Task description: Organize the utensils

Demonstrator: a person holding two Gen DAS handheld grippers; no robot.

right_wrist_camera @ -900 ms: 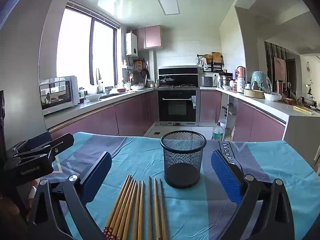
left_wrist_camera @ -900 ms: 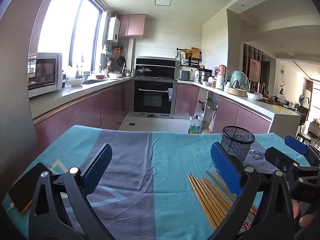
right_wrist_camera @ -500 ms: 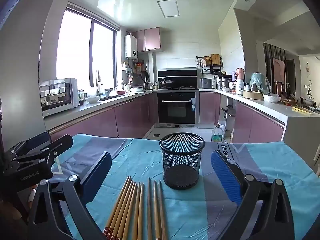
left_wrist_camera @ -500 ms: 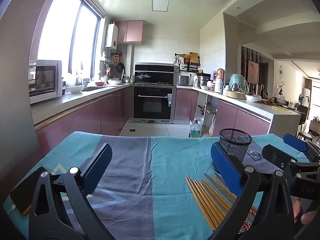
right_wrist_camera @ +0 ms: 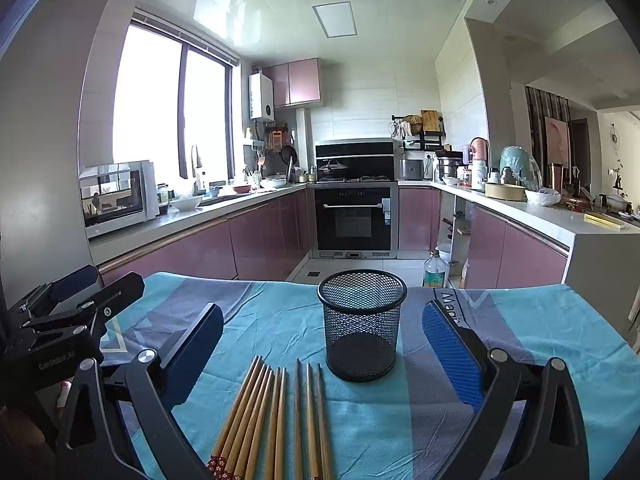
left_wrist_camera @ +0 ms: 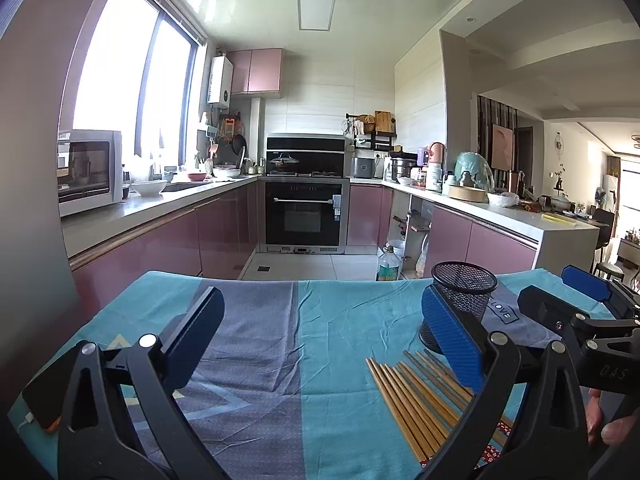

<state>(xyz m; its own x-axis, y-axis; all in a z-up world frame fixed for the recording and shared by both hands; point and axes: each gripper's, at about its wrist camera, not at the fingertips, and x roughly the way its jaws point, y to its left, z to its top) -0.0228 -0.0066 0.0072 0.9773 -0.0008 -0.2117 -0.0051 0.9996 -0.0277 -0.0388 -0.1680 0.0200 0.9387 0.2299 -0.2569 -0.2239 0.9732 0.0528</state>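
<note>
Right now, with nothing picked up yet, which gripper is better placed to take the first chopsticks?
Right, probably. The chopsticks lie directly between the open right gripper fingers, with the mesh cup straight ahead. From the left gripper, also open and empty, they sit off to its right side.

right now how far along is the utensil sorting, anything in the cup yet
Nothing looks done: the black mesh cup stands empty on the blue tablecloth. Nothing is in hand either: the right tool and left tool are both open and hold nothing. All the work is left: the wooden chopsticks lie flat in a row in front of the cup, none picked up.
</note>
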